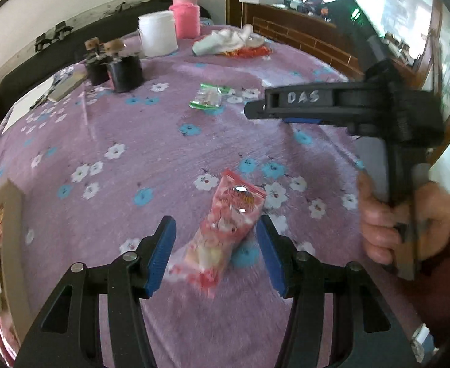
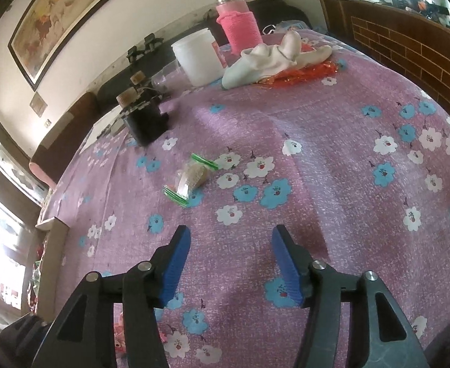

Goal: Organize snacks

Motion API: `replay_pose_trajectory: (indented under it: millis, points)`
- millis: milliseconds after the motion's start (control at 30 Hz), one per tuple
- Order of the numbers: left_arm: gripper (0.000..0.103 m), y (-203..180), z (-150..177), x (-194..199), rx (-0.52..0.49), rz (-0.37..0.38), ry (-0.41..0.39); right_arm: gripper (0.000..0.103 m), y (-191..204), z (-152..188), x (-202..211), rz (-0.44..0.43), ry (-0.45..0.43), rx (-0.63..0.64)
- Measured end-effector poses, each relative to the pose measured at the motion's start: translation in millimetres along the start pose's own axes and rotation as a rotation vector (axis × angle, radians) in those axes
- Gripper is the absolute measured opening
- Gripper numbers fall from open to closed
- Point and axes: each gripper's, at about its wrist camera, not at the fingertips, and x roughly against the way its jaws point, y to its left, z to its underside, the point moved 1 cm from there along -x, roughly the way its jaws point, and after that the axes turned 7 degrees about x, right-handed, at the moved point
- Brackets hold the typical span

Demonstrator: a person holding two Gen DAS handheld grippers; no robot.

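Though unseen rightward, red snack packet (image 1: pixel 225 239) visible

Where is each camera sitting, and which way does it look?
Left wrist view: sits on the left gripper, looks down over its blue fingers at a red snack packet; a hand holding the right gripper shows.
Right wrist view: sits on the right gripper, looks down at the flowered cloth; only its own fingers show.
Both share the green-edged packet, white tub and pink bottle.

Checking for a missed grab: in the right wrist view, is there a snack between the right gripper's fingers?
No, right gripper frames only bare purple cloth.
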Motion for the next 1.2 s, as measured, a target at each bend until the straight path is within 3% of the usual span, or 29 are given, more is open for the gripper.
replay_pose_trajectory:
  millis: [133,200,233,300,500,700,933,1067,1200]
  points:
    - [0.053,-0.1,-0.4,-13.6,-0.005,-0.021,0.02,0.06,-1.2,0.0,-0.5,-0.007,-0.003,-0.004]
    - [0.04,4.0,1.3,-13.3,0.014,-0.026,0.018,0.061,-0.7,-0.1,-1.1,-0.005,-0.004,0.0]
    - [0.026,7.2,1.7,-11.9,0.026,-0.027,0.021,0.062,0.0,-0.1,-1.4,-0.003,-0.004,0.004]
    - [0.026,19.0,2.5,-6.5,0.066,-0.059,0.015,0.063,1.1,-0.1,-2.0,0.0,-0.005,0.011]
    - [0.026,60.2,10.4,9.2,0.218,-0.071,-0.002,0.066,5.6,0.6,-3.2,0.015,-0.006,0.033]
    - [0.027,83.5,19.8,7.7,0.293,-0.064,0.007,0.066,3.7,-13.0,-9.2,0.026,0.023,-0.03]
    - [0.037,84.5,19.9,8.9,0.318,-0.039,0.012,0.066,16.4,-48.1,-41.6,0.091,0.061,-0.023]
    - [0.05,81.3,17.1,6.9,0.315,-0.037,0.005,0.065,32.9,-53.7,-53.3,0.123,0.074,0.012]
    - [0.053,75.1,15.9,3.6,0.291,-0.057,-0.017,0.061,48.6,-49.6,-61.6,0.189,0.077,0.071]
